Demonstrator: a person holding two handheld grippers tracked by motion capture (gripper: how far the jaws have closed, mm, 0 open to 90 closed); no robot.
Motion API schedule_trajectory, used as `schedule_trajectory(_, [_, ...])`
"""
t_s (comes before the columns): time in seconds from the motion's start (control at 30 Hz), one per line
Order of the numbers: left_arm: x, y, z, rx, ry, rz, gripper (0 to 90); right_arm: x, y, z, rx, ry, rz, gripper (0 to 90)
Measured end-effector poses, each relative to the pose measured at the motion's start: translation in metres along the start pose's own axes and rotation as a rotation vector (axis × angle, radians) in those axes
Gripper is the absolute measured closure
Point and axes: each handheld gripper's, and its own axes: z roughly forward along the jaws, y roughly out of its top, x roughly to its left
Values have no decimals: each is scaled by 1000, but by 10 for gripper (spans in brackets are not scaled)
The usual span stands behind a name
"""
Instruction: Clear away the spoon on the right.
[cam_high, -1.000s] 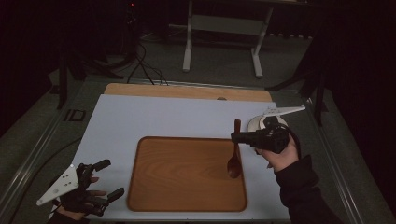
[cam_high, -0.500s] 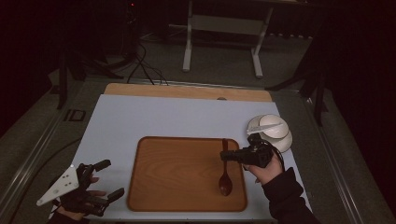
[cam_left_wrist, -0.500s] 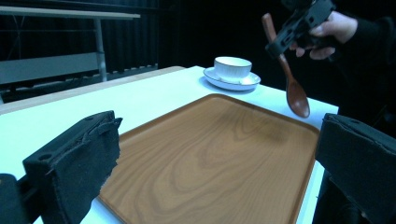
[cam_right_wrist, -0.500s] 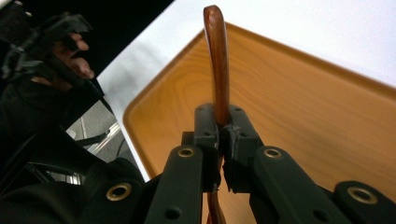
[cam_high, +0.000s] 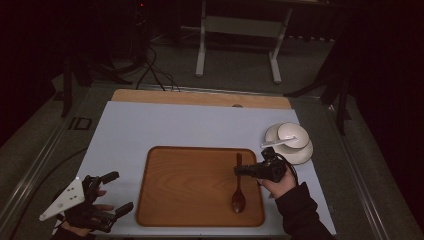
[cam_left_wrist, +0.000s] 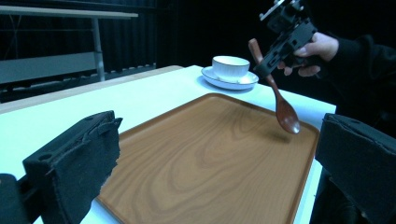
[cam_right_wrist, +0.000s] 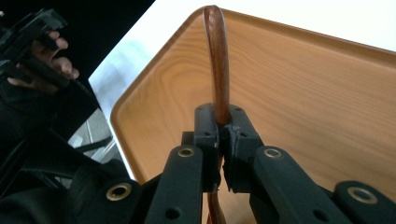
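Dark reddish-brown spoon (cam_high: 238, 192), wood-grain orange-brown tray (cam_high: 190, 185), white cup (cam_high: 292, 134) and saucer (cam_high: 300, 154), pale blue-white table (cam_high: 150, 125)

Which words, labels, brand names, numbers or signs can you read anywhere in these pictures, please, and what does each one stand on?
None can be read: the wooden tray, the wooden spoon, the white cup with its saucer, the table and both grippers bear no visible writing.
A small dark mark beside the table is too small to read.
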Motion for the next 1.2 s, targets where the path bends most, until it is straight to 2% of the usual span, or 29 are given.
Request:
schedule_trajectory(0.3, [-1,0,0,3,-4,1,0,-13,-9,8,-25,-58,40,846])
schedule_trajectory(0.43, [0,0,0,2,-5,0,0,-18,-12,11,-38,-108,56,842])
schedule_trajectory(0.6, [-1,0,0,3,-6,1,0,-25,-17,16,-67,-152,102,839])
schedule_trajectory(0.63, [-1,0,0,3,-7,1,0,-27,-20,19,-75,-177,116,836])
schedule_trajectory(0.83, [-1,0,0,3,-10,2,0,-32,-25,24,-109,-224,160,840])
schedule_trajectory(0.97, [-1,0,0,3,-13,5,0,-39,-33,32,-125,-259,212,841])
schedule_trajectory(1.0, [-1,0,0,3,-13,5,0,-42,-35,34,-128,-258,234,841])
schedule_trajectory(1.2, [-1,0,0,3,-15,6,0,-48,-40,35,-160,-286,277,838])
